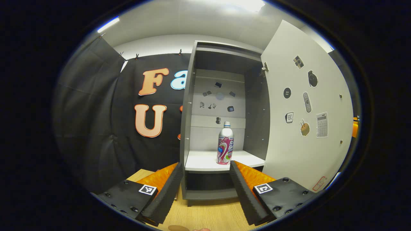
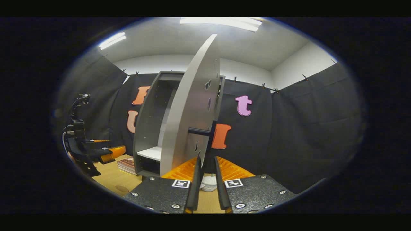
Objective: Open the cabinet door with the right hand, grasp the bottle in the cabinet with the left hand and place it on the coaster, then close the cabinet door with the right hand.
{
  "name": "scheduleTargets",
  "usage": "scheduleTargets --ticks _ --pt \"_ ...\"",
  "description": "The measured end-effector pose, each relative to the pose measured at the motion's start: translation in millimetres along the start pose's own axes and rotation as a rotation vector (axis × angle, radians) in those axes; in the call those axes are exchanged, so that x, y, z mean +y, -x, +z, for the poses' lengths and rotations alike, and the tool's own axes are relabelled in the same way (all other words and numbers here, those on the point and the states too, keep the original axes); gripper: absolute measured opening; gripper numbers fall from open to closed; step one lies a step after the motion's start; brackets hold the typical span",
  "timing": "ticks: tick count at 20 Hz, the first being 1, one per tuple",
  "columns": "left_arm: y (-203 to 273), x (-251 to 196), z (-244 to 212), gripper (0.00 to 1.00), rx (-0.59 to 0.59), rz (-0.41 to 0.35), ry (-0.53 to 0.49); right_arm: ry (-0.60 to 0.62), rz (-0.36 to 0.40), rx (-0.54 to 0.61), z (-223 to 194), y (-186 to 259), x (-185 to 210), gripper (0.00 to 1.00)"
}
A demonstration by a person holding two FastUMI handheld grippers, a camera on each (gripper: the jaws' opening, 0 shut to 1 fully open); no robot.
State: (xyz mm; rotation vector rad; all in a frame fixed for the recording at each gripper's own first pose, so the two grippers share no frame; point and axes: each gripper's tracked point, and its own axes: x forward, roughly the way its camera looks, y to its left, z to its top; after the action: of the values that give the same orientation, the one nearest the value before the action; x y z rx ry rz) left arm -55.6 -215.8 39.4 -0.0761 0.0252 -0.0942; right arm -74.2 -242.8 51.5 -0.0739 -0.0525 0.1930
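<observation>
In the left gripper view, the left gripper (image 1: 205,170) is hovering in front of the open cabinet (image 1: 189,128) with its jaws spread wide and holding nothing. The bottle (image 1: 225,144) is standing upright on the cabinet's white shelf (image 1: 202,160), toward the shelf's right half, well apart from the fingers and framed between them. The cabinet door (image 1: 305,112) is standing swung out to the right, its inner face carrying several small stickers (image 1: 307,102). The cabinet is sitting on a wooden table (image 1: 212,215).

In the right gripper view, the right gripper (image 2: 207,163) is sitting at the free edge of the door (image 2: 189,122), its jaws drawn narrow around the lower end of the dark door handle (image 2: 210,141); whether both fingers are pressing on the handle cannot be told. The left gripper (image 2: 106,150) is showing far off at the left, over the table (image 2: 112,178). A stack of books (image 2: 127,165) is lying on the table just beside the cabinet's foot, and a small brown round coaster (image 2: 122,188) is lying flat nearer the camera.
</observation>
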Motion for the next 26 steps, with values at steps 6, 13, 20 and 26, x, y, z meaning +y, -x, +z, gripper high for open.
scheduleTargets --ticks 6,13,20,26 --pt "-9 -15 8 0.95 -0.009 -0.037 -0.019 -0.062 -0.052 0.023 -8 -4 -30 0.58" --pt "-7 -22 8 0.95 0.002 -0.071 -0.015 -0.048 -0.129 0.040 -13 10 -54 0.74" --pt "-2 -40 5 0.94 0.023 -0.125 0.023 -0.037 -0.177 0.046 -9 37 -53 0.77" --pt "7 -48 10 0.95 0.020 -0.162 0.058 -0.044 -0.161 0.035 5 62 -20 0.82"
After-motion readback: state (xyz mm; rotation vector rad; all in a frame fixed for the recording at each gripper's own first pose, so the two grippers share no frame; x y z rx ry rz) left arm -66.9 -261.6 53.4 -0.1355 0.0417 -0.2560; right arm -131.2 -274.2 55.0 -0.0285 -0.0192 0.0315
